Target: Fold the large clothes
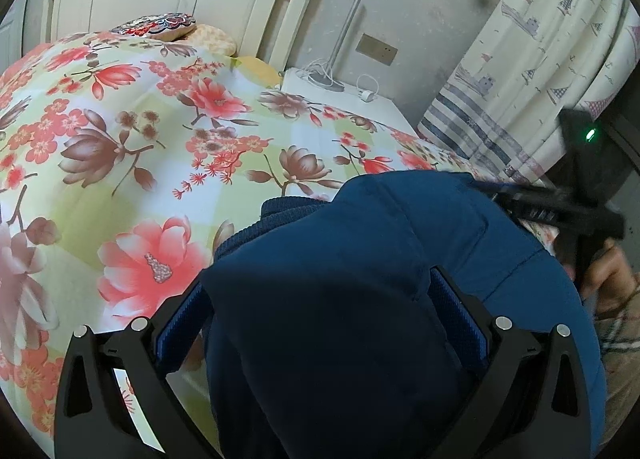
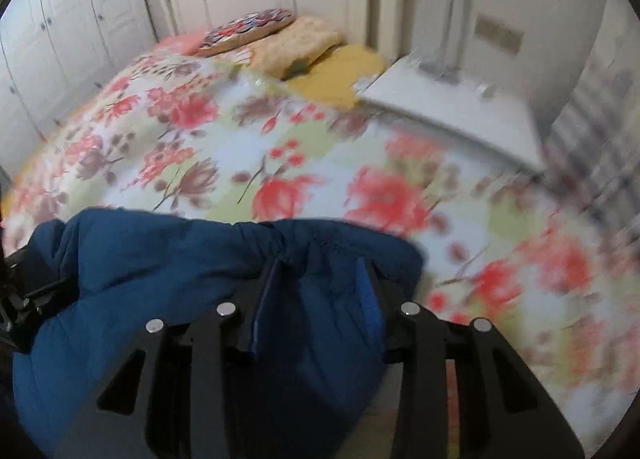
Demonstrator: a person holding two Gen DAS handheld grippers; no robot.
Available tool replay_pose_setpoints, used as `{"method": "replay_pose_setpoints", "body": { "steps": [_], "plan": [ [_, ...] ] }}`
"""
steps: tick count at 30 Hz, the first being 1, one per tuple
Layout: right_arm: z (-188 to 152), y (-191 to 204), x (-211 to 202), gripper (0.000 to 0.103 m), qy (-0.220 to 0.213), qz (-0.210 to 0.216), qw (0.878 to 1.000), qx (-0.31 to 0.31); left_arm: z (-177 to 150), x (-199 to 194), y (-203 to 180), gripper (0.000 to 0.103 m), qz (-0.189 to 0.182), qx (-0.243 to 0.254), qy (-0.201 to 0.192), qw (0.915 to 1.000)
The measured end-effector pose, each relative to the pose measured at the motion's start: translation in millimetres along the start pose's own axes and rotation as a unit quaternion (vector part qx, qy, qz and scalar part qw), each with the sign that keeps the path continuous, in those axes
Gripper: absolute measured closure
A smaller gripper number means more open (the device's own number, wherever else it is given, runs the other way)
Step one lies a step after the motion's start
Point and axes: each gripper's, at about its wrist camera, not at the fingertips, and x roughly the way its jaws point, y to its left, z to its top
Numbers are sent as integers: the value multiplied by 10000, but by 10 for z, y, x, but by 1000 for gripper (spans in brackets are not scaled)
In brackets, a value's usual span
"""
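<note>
A large dark-blue garment (image 1: 360, 299) of thick, soft fabric is bunched into a bulky, rounded heap rather than spread flat, with a ribbed knit band showing along its far left side and stitched seams crossing its upper surface. It sits at the near edge of the bed, toward the bed's right side, its bulk hanging over that edge. In the right wrist view the same blue mass (image 2: 168, 271) shows gathered, puckered folds along its top.

Left gripper (image 1: 320, 319) held forward with blue-padded fingers (image 1: 180, 327) spread around bunched cloth, right gripper (image 2: 316, 299) likewise, fingers (image 2: 266, 307) set closer together, its handle gripped off to the right in a bare hand (image 1: 608, 283).
</note>
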Motion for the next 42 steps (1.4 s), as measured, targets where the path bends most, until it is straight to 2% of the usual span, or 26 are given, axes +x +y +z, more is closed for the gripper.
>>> {"method": "replay_pose_setpoints", "body": {
  "steps": [2,3,4,5,6,8,9,11,13,14,16,19,20,22,23,27,30,31,32,34,37,39,41,42],
  "plan": [
    [47,99,-166,62,-355,152,9993,-11,-2,-4,2,4,-8,-6,-13,10000],
    [47,174,-158,62,-314,247,9992,-95,-2,-8,1,4,-10,-9,-31,10000],
    [33,250,-84,62,-138,218,9994,-244,3,-12,0,4,-21,-10,-33,10000],
    [-52,438,114,64,260,19,9976,-644,20,-27,-13,4,14,11,-10,10000],
    [-134,577,223,63,304,-262,9941,-1005,37,-67,-38,4,124,50,-12,9999],
    [-155,622,223,63,219,-466,9926,-1098,110,-259,-157,4,625,291,-188,9974],
    [-150,614,211,64,232,-474,9928,-1074,162,-454,-256,4,742,418,-487,9952],
    [-162,598,201,63,195,-458,9936,-1011,280,-821,-449,4,449,490,-1018,9926],
    [-166,578,190,63,169,-419,9945,-940,378,-941,-689,4,218,803,-1143,9900],
    [-163,569,187,63,164,-399,9949,-916,417,-893,-827,4,150,1070,-1036,9887],
    [-159,511,168,62,137,-291,9964,-785,456,-624,-936,4,161,1300,-555,9898],
    [-185,426,138,61,48,-105,9984,-558,371,49,-623,4,8,745,671,9950],
    [-195,367,129,60,23,37,9993,-382,306,181,-455,4,-60,561,772,9954],
    [-200,327,140,60,3,159,9996,-247,260,211,-221,4,-536,168,710,9959],
    [-195,349,146,59,10,131,9994,-307,251,211,-190,4,-575,177,690,9958],
    [-38,512,80,56,327,-336,9962,-733,207,223,-259,4,-280,455,610,9967],
    [138,475,-168,54,-176,-82,9990,-406,203,221,-257,4,-252,447,560,9971],
    [184,453,-166,49,-243,-203,9992,-258,203,227,-265,4,-229,450,544,9972],
    [191,457,-97,48,-142,-318,9990,-265,200,230,-270,4,-213,454,526,9974],
    [64,577,356,47,695,-440,9935,-787,199,183,-234,4,-221,435,503,9975],
    [52,566,460,44,756,-419,9931,-795,193,187,-229,4,-141,446,492,9977],
    [55,617,471,40,743,-661,9911,-889,191,177,-227,4,-139,456,497,9976],
    [61,639,386,36,606,-828,9909,-868,175,112,-271,4,77,559,440,9974],
    [65,641,302,36,505,-806,9922,-811,150,-8,-307,4,330,642,314,9969]
  ]
}}
